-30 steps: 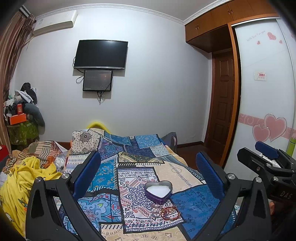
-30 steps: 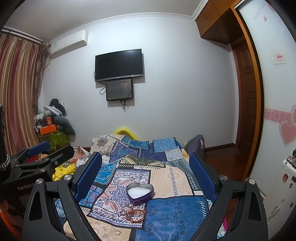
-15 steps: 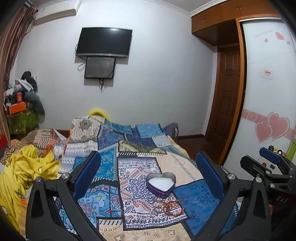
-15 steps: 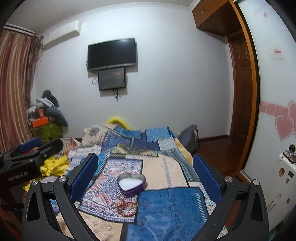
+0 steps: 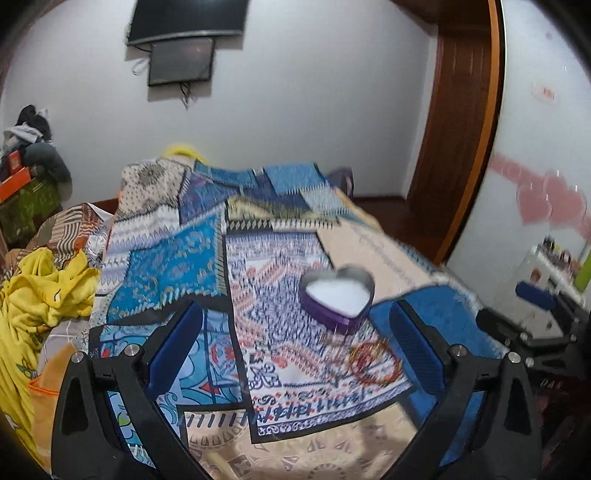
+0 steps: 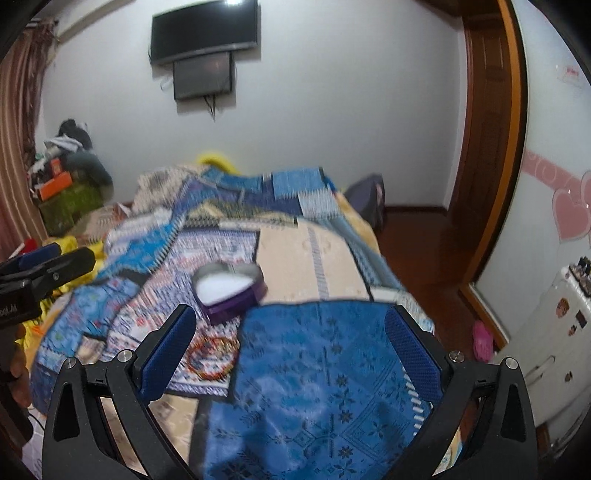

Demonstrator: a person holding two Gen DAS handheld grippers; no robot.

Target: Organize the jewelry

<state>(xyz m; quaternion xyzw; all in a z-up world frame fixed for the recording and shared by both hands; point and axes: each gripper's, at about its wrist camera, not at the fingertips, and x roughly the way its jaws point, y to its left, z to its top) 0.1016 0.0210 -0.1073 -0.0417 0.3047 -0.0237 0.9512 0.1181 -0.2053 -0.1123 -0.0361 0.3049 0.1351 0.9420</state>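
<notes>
On the bed's patchwork bedspread (image 5: 173, 258) sits a heart-shaped purple box (image 5: 338, 299) with a white lining, its lid off. In the left wrist view it lies at about one o'clock from the frame's centre, ahead of the left gripper (image 5: 295, 347), whose blue-padded fingers (image 5: 173, 345) stand wide apart and hold nothing. Just nearer the camera than the box, at about four o'clock, lies a red-and-gold bangle (image 5: 375, 363) with a thin pale chain or similar piece just to its left, too blurred to name.

The right wrist view shows the same box (image 6: 229, 290) at ten o'clock from centre, and the bangle (image 6: 212, 356) just inside the left finger of the right gripper (image 6: 290, 350), which is also spread wide and empty. The fingers (image 6: 413, 354) frame mostly a plain blue patch of the spread.

Only the left view shows the yellow garment (image 5: 44, 291) heaped at nine o'clock; the right gripper's black frame shows at its four o'clock edge. Only the right view shows the white cabinet (image 6: 550, 332) and pink slippers (image 6: 484, 339) at three to four o'clock, and the striped curtain (image 6: 18, 140) at nine to ten o'clock. Both show the wall television (image 6: 203, 31).
</notes>
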